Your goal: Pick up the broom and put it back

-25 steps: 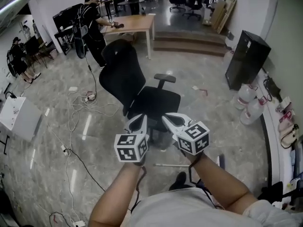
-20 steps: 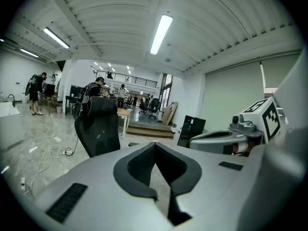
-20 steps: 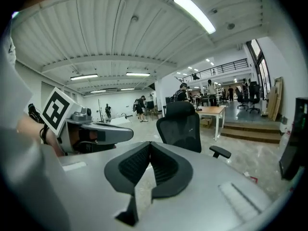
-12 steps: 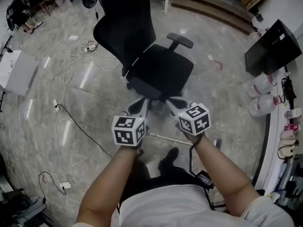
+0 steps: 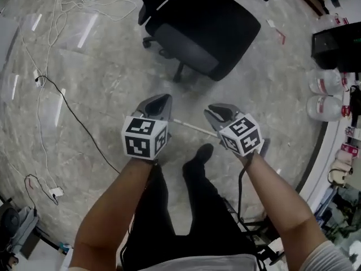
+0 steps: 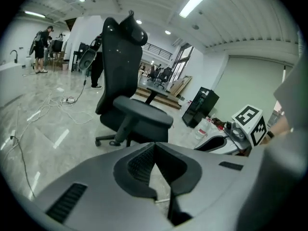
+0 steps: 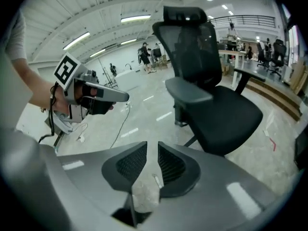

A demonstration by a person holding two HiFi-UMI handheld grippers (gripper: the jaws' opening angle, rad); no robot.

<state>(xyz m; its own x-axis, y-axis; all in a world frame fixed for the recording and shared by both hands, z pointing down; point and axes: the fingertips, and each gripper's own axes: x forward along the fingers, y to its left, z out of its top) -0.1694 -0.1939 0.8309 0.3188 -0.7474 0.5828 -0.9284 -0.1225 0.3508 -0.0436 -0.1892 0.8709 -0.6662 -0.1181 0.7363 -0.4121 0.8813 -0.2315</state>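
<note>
Closest in, the left gripper [image 5: 159, 101] has its jaws pressed tip to tip with nothing between, and the right gripper [image 5: 214, 113] at its three o'clock has just been opening its jaws to a narrow gap that holds nothing. The broom [image 5: 194, 128] lies on the floor [image 5: 101, 72] between them, its thin pale handle [image 5: 183, 124] running roughly nine to three o'clock, gripped by neither. Beyond, at twelve o'clock, stands a black office chair [image 5: 208, 30].

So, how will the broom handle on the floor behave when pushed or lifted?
The broom handle looks thin, straight and stiff, so it probably will not bend when lifted. It lies flat on the glossy floor, so a push may make it roll or slide. Being long and slim, it would likely tip if held near one end.
</note>
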